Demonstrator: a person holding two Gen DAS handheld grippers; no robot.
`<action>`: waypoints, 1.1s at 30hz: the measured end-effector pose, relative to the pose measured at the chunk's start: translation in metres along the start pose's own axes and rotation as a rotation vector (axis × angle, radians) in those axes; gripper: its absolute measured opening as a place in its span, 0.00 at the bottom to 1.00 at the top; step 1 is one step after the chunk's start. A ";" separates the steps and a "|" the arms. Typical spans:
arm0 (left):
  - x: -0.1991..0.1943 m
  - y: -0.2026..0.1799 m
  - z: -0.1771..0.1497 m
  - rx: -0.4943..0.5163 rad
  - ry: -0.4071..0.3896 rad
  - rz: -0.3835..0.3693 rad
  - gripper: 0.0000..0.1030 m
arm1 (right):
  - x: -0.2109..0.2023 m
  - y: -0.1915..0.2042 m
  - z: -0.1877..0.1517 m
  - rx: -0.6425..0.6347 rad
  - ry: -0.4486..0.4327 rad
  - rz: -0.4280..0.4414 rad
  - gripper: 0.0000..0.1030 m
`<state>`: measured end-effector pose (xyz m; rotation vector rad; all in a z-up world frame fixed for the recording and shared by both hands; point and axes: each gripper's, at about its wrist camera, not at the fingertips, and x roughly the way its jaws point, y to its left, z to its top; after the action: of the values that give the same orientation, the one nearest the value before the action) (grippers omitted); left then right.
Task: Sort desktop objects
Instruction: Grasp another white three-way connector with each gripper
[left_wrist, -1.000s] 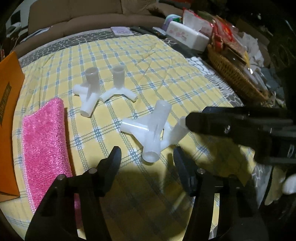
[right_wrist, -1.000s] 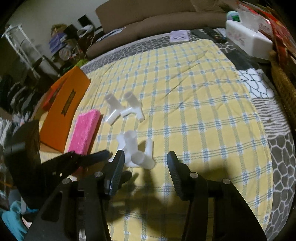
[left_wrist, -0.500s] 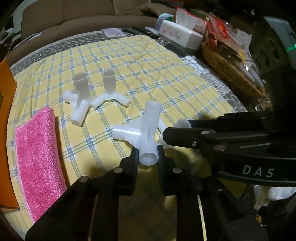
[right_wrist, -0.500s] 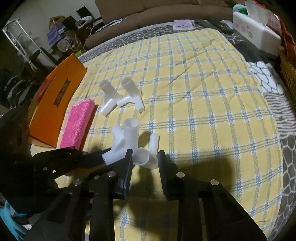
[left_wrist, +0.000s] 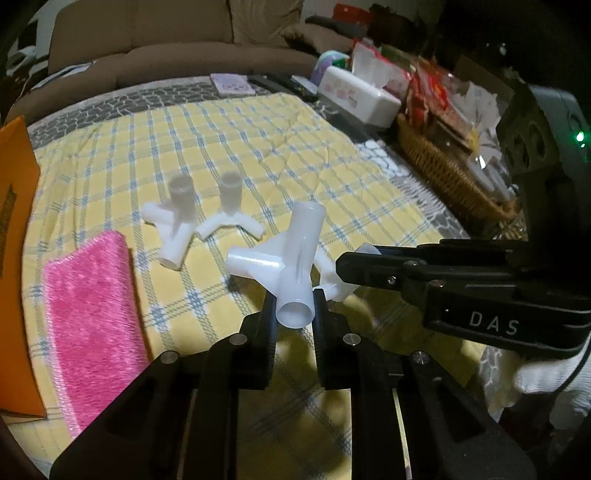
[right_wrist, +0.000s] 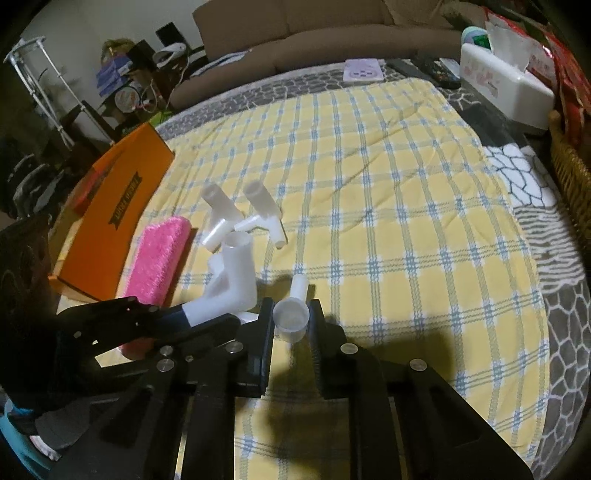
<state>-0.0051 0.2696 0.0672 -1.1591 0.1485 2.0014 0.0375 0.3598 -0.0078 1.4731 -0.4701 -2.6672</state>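
Several white plastic pipe connectors lie on a yellow checked cloth (left_wrist: 258, 147). My left gripper (left_wrist: 295, 309) is shut on the near tube of a multi-way connector (left_wrist: 291, 258), held slightly above the cloth. In the right wrist view this gripper (right_wrist: 184, 314) reaches in from the left with that connector (right_wrist: 236, 277). My right gripper (right_wrist: 291, 314) has its jaws closing tight on the tube end of a smaller connector (right_wrist: 293, 314), pads pressing its sides. In the left wrist view it comes in from the right onto that connector (left_wrist: 332, 269). Two more connectors (left_wrist: 177, 225) (left_wrist: 232, 210) rest farther back.
A pink fluffy pad (left_wrist: 88, 325) and an orange box (left_wrist: 14, 221) lie at the left. A white tissue box (left_wrist: 358, 96), a wicker basket (left_wrist: 443, 173) of packets and remote controls (right_wrist: 424, 68) crowd the right edge. A brown sofa (right_wrist: 314, 40) stands behind.
Both grippers went from open around the near connectors to shut on them. The left one has lifted its connector a little off the cloth.
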 end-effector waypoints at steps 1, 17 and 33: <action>-0.005 0.001 0.002 0.000 -0.005 0.003 0.16 | -0.003 0.001 0.001 0.000 -0.008 0.004 0.17; -0.068 0.040 0.012 -0.034 -0.051 0.046 0.07 | -0.038 0.049 0.026 -0.006 -0.135 0.065 0.17; 0.014 0.028 0.011 -0.020 0.024 0.111 0.43 | -0.033 0.013 0.022 0.041 -0.105 0.034 0.17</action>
<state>-0.0357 0.2641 0.0552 -1.2111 0.2094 2.0909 0.0358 0.3593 0.0339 1.3272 -0.5542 -2.7339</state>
